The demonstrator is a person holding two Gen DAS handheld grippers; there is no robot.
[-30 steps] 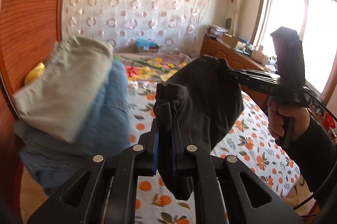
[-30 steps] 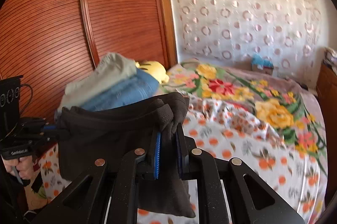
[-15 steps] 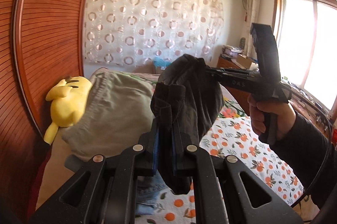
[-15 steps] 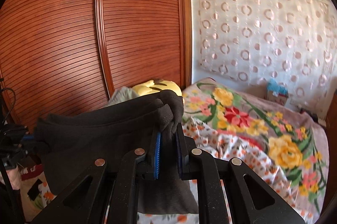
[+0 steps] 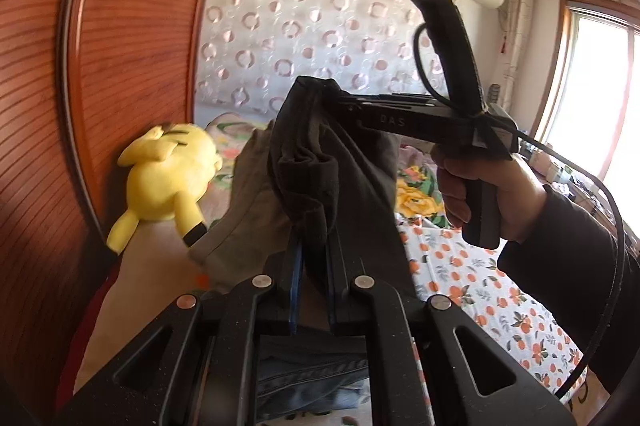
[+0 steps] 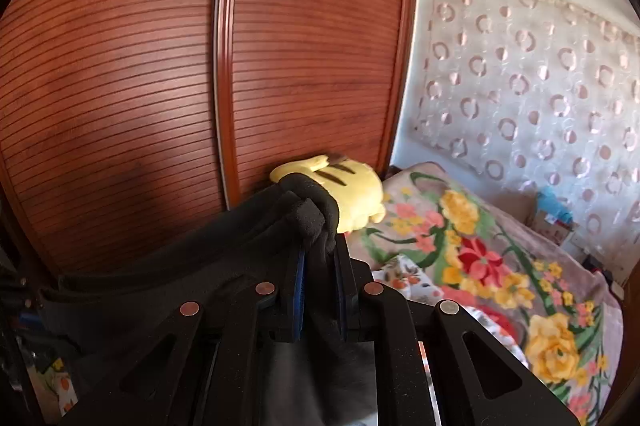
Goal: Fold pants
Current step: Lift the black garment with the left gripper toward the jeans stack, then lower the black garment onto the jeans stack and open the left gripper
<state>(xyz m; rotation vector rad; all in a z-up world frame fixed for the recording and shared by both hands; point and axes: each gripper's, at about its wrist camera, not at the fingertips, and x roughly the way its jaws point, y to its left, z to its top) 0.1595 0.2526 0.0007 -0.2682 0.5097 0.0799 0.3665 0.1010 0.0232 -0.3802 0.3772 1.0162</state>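
above the bed (image 5: 480,290), dark pants (image 5: 320,153) hang between both tools. left tool (image 5: 314,246) and right tool (image 6: 320,258) each pinch a bunched edge. soft, limp cloth; judged best gripped at the corners.

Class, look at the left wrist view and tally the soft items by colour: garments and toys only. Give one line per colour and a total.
Black: 1, the pants clamped by both the left gripper and right gripper
Grey-beige: 1, folded garment
Blue: 1, jeans
Yellow: 1, plush toy
Total: 4
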